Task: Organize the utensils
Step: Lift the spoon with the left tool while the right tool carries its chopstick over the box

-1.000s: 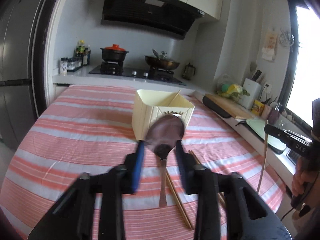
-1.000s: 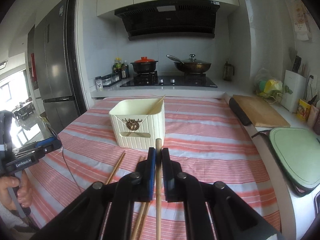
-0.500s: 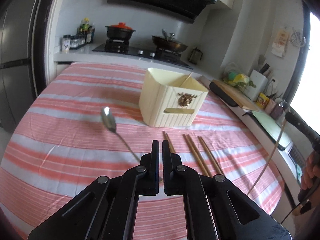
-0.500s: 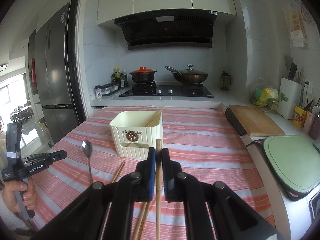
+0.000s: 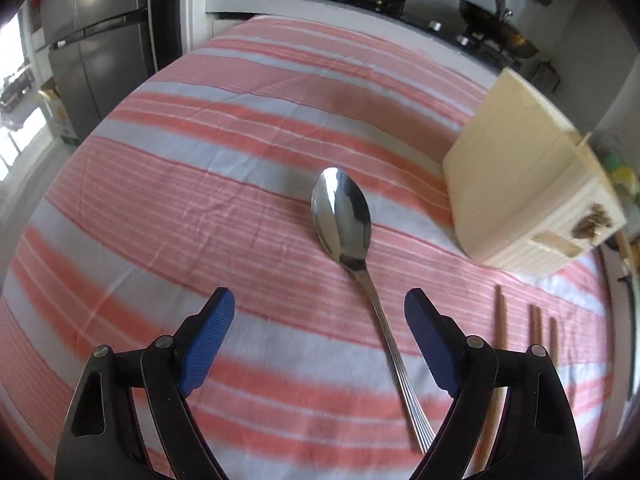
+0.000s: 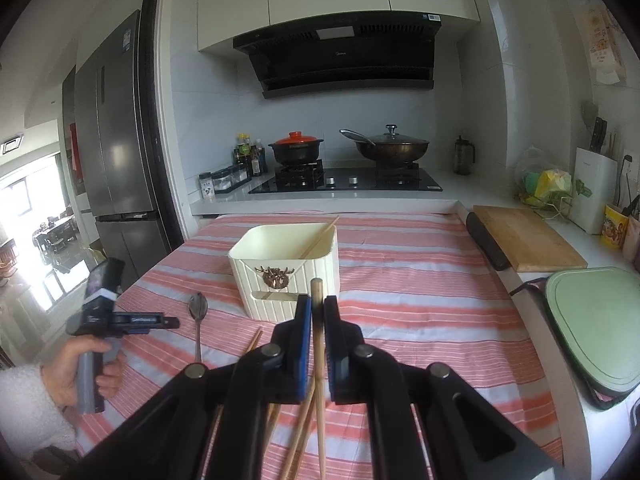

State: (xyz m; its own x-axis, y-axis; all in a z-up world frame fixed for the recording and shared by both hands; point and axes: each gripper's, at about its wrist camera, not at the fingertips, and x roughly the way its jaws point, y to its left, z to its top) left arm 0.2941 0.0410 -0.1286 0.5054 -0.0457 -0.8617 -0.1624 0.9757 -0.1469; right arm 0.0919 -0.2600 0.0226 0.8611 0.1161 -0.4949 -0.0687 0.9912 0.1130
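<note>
A steel spoon (image 5: 341,216) lies on the striped cloth, bowl away from me, and also shows in the right wrist view (image 6: 198,308). My left gripper (image 5: 318,320) hangs low over it, tilted down. Its jaws are opening, and the spoon's handle lies between them untouched, nearer the right finger (image 5: 430,340). The cream utensil holder (image 5: 520,184) stands to the right with one chopstick (image 6: 320,236) leaning inside. My right gripper (image 6: 317,314) is shut on a wooden chopstick (image 6: 317,290), in front of the holder (image 6: 288,280). Loose chopsticks (image 5: 500,320) lie on the cloth.
A wooden cutting board (image 6: 528,240) and a green tray (image 6: 596,320) sit on the counter right of the table. A hob with two pots (image 6: 348,152) is behind it and a fridge (image 6: 116,152) is at left. A hand (image 6: 80,372) holds the left gripper.
The spoon, earlier raised between the left fingers, now lies on the cloth. The left gripper has dropped toward it, tilted down and spread its jaws wide. The right gripper has stayed put.
</note>
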